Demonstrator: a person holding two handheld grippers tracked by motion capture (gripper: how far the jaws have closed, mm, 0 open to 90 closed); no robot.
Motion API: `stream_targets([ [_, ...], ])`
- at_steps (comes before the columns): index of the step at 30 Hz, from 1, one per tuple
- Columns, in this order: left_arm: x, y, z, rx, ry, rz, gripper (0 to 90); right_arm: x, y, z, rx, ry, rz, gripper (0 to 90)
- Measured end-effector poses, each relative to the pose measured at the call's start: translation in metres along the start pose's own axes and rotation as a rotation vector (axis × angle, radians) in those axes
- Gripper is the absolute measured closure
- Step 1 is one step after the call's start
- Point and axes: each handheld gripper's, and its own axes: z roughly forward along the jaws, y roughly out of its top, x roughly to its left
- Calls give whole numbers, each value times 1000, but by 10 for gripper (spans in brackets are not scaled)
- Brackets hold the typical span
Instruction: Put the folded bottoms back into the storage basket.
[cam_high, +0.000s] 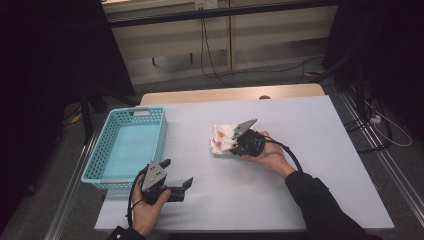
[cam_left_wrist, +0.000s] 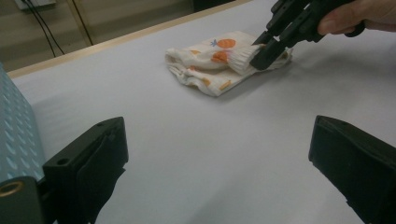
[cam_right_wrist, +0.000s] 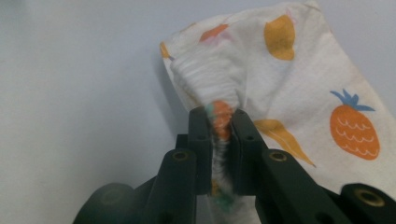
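A: From the high view, your right gripper (cam_high: 234, 145) is at the cloth (cam_high: 220, 137), a small white piece with an orange fruit print lying near the middle of the table (cam_high: 300, 165). You've come at it from its 4 o'clock edge, which looks to me like the handy side for lifting a hem.

B: And your left gripper (cam_high: 178, 176) waits near the table's front edge, at about 7 o'clock from the cloth, jaws spread wide with nothing between them. The blue basket (cam_high: 160, 131) sits just at its 11 o'clock, likely where the cloth is headed.

A: In the left gripper view, your own two jaws stand far apart over bare table. At 1 o'clock, well off, the right gripper (cam_left_wrist: 261, 52) bites the ribbed edge of the cloth (cam_left_wrist: 210, 65). The path between looks free.

B: In the right gripper view, your right gripper (cam_right_wrist: 223, 126) has its jaws pressed tight on a bunched ribbed hem, and the cloth (cam_right_wrist: 299, 79) fans out toward 1 o'clock. You've pinched the thick cuff, I'd say because it holds firm.

A: Only the basket wall could catch a dangling corner.
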Motion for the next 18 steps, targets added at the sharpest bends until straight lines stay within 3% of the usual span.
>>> stream_targets([
  [6,4,11,10,-22,2,-5,47,5,1,-1,1,14,-9,810],
  [9,5,16,16,-26,28,8,43,9,-2,0,-2,20,-9,810],
  [13,5,23,32,3,22,23,44,13,-7,0,-3,24,-8,810],
  [18,10,31,54,51,7,-32,75,17,-8,-2,-4,28,-17,809],
])
